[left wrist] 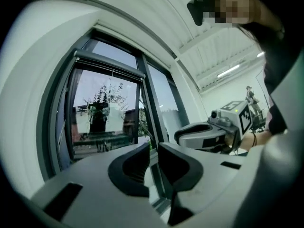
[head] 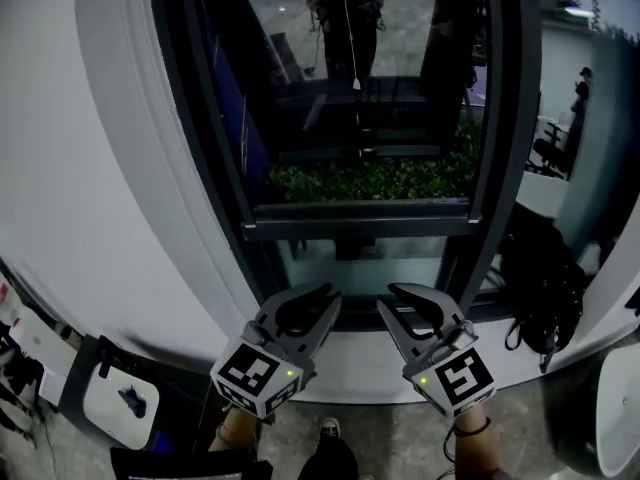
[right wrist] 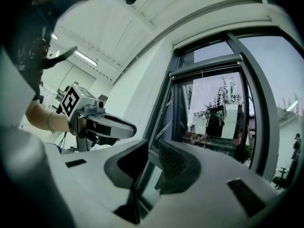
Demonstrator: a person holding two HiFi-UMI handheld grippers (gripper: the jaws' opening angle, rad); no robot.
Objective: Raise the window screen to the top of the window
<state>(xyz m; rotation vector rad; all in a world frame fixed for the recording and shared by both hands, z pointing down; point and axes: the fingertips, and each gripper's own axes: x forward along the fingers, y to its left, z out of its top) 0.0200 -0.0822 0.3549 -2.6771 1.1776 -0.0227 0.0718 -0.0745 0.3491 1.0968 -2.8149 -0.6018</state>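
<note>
The tall dark-framed window [head: 250, 230] stands straight in front of me. The screen's bar [left wrist: 111, 66] lies high across the pane, just under the top of the frame; the right gripper view shows the bar [right wrist: 206, 66] there too. A thin pull cord [head: 356, 85] hangs down the glass. The pane below is uncovered and shows plants outside. My left gripper [head: 318, 303] and right gripper [head: 395, 303] hover side by side above the white sill [head: 350, 353], short of the glass. Each has its jaws drawn together with only a thin slit and nothing between them.
A black bag [head: 545, 288] hangs or leans by the wall right of the window. A white seat [head: 115, 398] on a dark frame stands low at the left. The person's shoes [head: 330, 430] show on the floor below. A green hedge [head: 370, 180] lies outside.
</note>
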